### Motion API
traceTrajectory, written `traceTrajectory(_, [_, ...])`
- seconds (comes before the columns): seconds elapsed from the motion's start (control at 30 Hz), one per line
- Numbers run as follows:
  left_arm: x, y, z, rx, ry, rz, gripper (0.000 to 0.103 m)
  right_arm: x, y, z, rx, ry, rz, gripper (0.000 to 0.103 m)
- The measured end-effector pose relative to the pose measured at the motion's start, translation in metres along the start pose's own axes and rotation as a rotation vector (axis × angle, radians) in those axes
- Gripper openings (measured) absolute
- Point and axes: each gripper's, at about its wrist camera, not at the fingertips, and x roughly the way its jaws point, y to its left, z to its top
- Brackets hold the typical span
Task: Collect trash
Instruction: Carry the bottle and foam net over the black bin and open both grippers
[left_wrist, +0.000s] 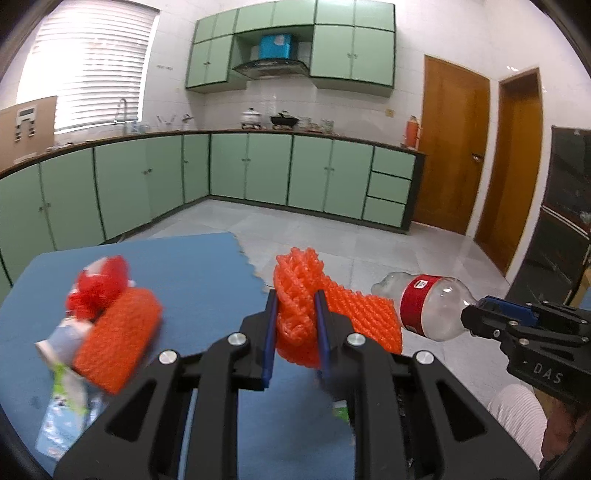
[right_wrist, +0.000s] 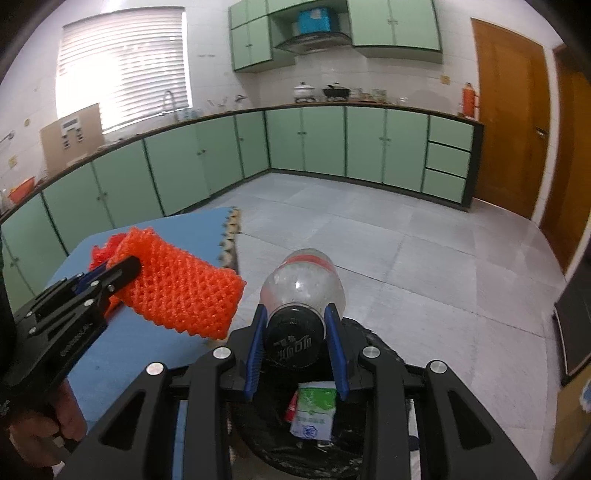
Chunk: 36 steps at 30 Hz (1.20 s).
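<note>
Your left tongs (left_wrist: 295, 325) are clamped on an orange foam net (left_wrist: 306, 306), held in the air past the far edge of the blue surface (left_wrist: 192, 266). Your right tongs (right_wrist: 297, 339) grip a clear plastic bottle (right_wrist: 303, 284) by its black cap, body pointing away from you. In the right wrist view, a black-lined bin (right_wrist: 325, 446) sits directly below the bottle, with a green-and-white carton (right_wrist: 314, 410) already inside.

Judged step: deposit both items. Bring each item fully over the bin mouth before you widen the tongs. Tilt the bottle downward so it drops base first and does not roll off the rim. The net is light and may snag on the pads; open wide.

More trash (left_wrist: 107, 325) lies near the left edge of the surface.
</note>
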Motion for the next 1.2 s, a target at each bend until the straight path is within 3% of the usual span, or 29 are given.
traceTrajectory(0.13, [0.026,-0.019,-0.007,0.029,0.056,-0.033,0.022,0.006,-0.019,-0.006,0.031,0.016,-0.023,0.031])
traceTrajectory(0.2, [0.035,-0.021,-0.010,0.025,0.080,-0.048,0.040,0.008,-0.026,-0.010,0.042,0.025,-0.031,0.031])
traceTrajectory(0.3, [0.043,-0.024,-0.013,0.019,0.085,-0.061,0.054,0.013,-0.036,-0.014,0.058,0.035,-0.038,0.031])
traceTrajectory(0.47, [0.046,-0.022,-0.013,0.012,0.082,-0.061,0.061,0.021,-0.045,-0.017,0.077,0.049,-0.039,0.031])
traceTrajectory(0.8, [0.029,0.002,-0.009,-0.031,0.055,0.008,0.066,0.049,-0.042,-0.035,0.088,0.128,-0.033,0.032])
traceTrajectory(0.87, [0.024,0.008,-0.009,-0.040,0.054,0.021,0.067,0.053,-0.042,-0.036,0.094,0.127,-0.033,0.041])
traceTrajectory(0.9, [0.022,0.011,-0.009,-0.043,0.053,0.028,0.068,0.051,-0.042,-0.035,0.092,0.113,-0.042,0.051])
traceTrajectory(1.07, [0.014,0.021,-0.011,-0.055,0.052,0.054,0.075,0.037,-0.032,-0.025,0.046,0.059,-0.071,0.064])
traceTrajectory(1.2, [0.001,0.032,-0.011,-0.063,0.043,0.075,0.082,0.027,-0.019,-0.019,0.015,0.027,-0.087,0.086])
